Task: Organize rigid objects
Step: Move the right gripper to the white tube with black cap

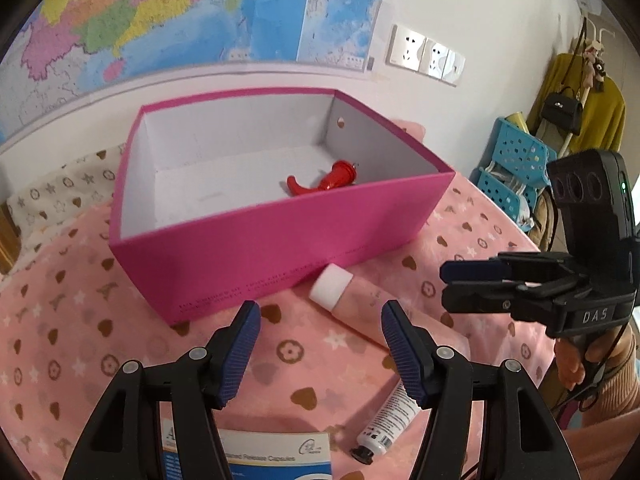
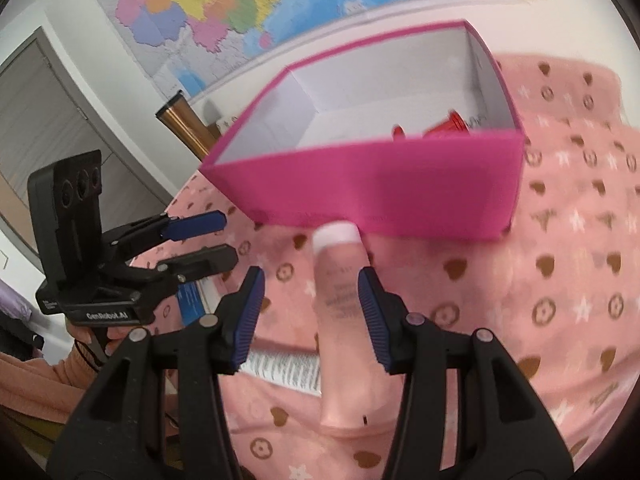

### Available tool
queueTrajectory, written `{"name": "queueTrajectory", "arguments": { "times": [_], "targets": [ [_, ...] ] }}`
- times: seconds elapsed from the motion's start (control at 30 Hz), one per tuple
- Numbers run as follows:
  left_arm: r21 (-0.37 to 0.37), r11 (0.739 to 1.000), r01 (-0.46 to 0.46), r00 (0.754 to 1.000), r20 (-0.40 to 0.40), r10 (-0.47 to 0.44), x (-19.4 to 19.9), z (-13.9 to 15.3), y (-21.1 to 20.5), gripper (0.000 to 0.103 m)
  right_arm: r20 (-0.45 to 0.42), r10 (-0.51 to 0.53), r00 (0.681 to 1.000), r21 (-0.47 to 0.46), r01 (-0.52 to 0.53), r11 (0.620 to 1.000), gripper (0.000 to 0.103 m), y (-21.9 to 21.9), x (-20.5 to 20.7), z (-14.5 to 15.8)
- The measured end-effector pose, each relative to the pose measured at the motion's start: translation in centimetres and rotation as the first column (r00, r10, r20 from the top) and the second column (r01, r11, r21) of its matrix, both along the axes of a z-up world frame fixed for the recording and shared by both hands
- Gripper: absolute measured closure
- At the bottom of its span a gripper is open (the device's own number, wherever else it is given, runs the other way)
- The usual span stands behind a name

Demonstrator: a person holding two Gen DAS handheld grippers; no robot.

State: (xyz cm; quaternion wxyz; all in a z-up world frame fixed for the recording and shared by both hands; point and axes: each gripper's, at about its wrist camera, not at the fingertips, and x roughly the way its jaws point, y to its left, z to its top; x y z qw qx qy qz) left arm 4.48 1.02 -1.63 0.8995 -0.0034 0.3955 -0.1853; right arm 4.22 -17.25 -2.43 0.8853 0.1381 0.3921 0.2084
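Nearest, in the left wrist view: a blue-and-white medicine carton (image 1: pixel 256 456), cut off by the lower edge and partly hidden behind the left gripper (image 1: pixel 318 354); only "Release Capsules" can be read. Just right of it lies a small white tube (image 1: pixel 390 420) with a black cap, its print too small to read. The left gripper is angled downward, jaws open, nothing between them.

The right gripper (image 2: pixel 310 316) — marked "DAS" on its body in the left view — is also tilted down, jaws open either side of a pink tube (image 2: pixel 346 332) with a white cap; the pads do not press on it. The tube's lettering is blurred. A hand (image 1: pixel 580 360) holds the handle, half hidden.

Beyond, on the pink patterned blanket (image 1: pixel 60 320), the open pink box (image 1: pixel 280 236) holds a red object (image 1: pixel 324 182) — shape unclear. A wall map (image 1: pixel 160 12) hangs farthest back.
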Motion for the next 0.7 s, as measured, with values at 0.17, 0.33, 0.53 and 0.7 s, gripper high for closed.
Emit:
{"name": "queueTrajectory", "arguments": {
  "times": [0.17,0.33,0.53,0.7],
  "targets": [
    [0.009,1.0,0.009,1.0,-0.013,-0.008,0.1,-0.5,-0.7,0.039,-0.036,-0.016,0.999,0.03,0.017,0.999,0.052,-0.6,-0.7,-1.4],
    [0.029,0.999,0.014,1.0,-0.019,-0.014,0.0,-1.0,-1.3,0.039,-0.07,-0.032,0.997,0.037,0.035,0.999,0.052,-1.1,-1.5,-2.5],
    [0.038,0.999,0.028,0.999,-0.043,-0.026,-0.2,-1.8,-1.6,0.039,-0.086,-0.044,0.995,0.04,0.047,0.998,0.052,-1.7,-2.9,-3.0],
    [0.045,0.998,0.038,0.996,-0.084,-0.035,-0.7,-3.2,-1.7,0.039,-0.072,0.016,0.997,0.037,-0.013,0.999,0.052,-0.4,-3.7,-2.7]
  ]
}}
